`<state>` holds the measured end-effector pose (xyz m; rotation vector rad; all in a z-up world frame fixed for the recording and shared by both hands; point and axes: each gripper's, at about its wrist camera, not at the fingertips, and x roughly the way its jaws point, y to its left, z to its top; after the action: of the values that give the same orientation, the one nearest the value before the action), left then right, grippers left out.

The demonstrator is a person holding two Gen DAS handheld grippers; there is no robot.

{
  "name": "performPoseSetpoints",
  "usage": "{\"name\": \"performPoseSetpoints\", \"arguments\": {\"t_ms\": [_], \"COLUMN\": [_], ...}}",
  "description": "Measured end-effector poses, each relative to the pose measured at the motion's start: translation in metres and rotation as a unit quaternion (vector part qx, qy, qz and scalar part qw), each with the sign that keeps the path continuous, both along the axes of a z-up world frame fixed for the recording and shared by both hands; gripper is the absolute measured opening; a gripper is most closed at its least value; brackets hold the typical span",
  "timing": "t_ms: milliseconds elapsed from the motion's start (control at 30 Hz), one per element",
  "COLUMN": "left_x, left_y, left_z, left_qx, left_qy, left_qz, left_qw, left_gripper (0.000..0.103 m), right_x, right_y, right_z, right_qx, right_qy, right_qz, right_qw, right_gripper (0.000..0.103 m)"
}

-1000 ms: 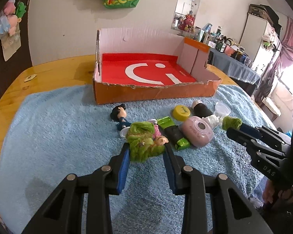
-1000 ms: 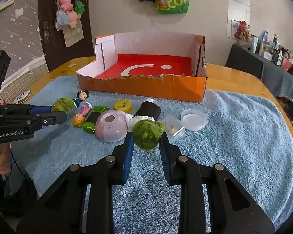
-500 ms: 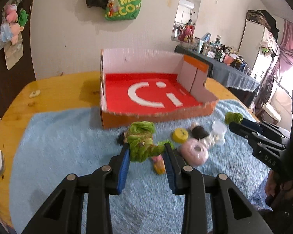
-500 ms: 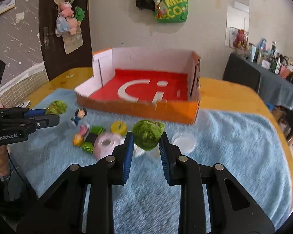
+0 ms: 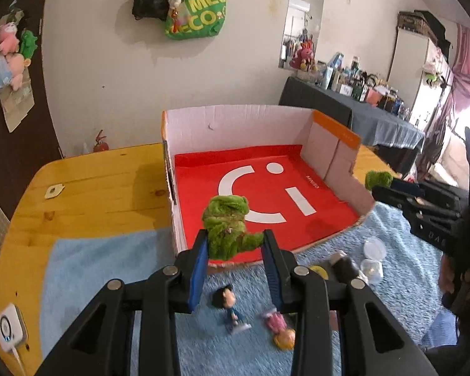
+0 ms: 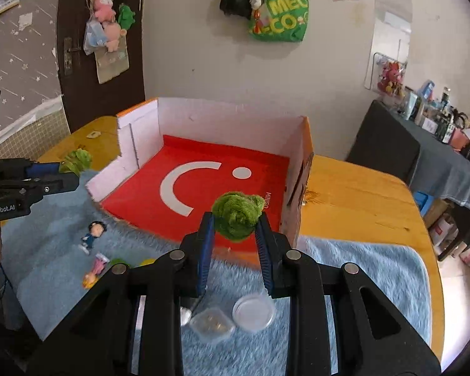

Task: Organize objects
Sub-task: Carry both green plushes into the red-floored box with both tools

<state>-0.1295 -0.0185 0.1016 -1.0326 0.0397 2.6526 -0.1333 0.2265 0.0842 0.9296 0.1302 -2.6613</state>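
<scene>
Closest in, the left gripper is clamped on a shaggy green plush piece, pinched between the two blue pads and sticking up past the tips. It's held in the air right over the near wall of the orange cardboard box, so the plush sits in front of the red floor with the white smiley.

Same deal on the other side: the right gripper is squeezed tight on a rounder green plush ball, also up off the table and just at the box's near edge.

Under the grippers on the blue fuzzy towel are the leftovers: a little dark-haired figure, a pink doll lying down, a clear round lid and a small clear container just beside it.

Further back the box is standing on the wooden table, inside bare. Behind that, a green bag hangs on the wall.
</scene>
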Motion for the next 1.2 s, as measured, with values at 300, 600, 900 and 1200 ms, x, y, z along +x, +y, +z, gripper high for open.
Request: {"name": "performPoseSetpoints", "arguments": {"t_ms": [300, 600, 900, 1200], "left_x": [-0.038, -0.061, -0.078, -0.079], "left_y": [0.011, 0.015, 0.019, 0.021], "left_z": [-0.023, -0.046, -0.053, -0.053], "left_qx": [-0.046, -0.088, -0.103, -0.124], "left_qy": [-0.057, -0.133, -0.198, -0.208], "left_qz": [-0.027, -0.071, -0.103, -0.112], "left_qw": [0.9969, 0.9847, 0.9694, 0.9638], "left_gripper": [0.035, 0.035, 0.035, 0.036], "right_x": [-0.058, -0.075, -0.096, -0.091], "right_y": [-0.002, -0.005, -0.004, -0.002], "right_z": [-0.025, -0.042, -0.053, -0.054], "right_qx": [0.024, 0.056, 0.042, 0.052], "right_qy": [-0.116, -0.232, -0.325, -0.328], "right_qz": [0.032, 0.078, 0.1, 0.1], "right_qw": [0.992, 0.968, 0.94, 0.938], "right_gripper": [0.025, 0.025, 0.025, 0.025]}}
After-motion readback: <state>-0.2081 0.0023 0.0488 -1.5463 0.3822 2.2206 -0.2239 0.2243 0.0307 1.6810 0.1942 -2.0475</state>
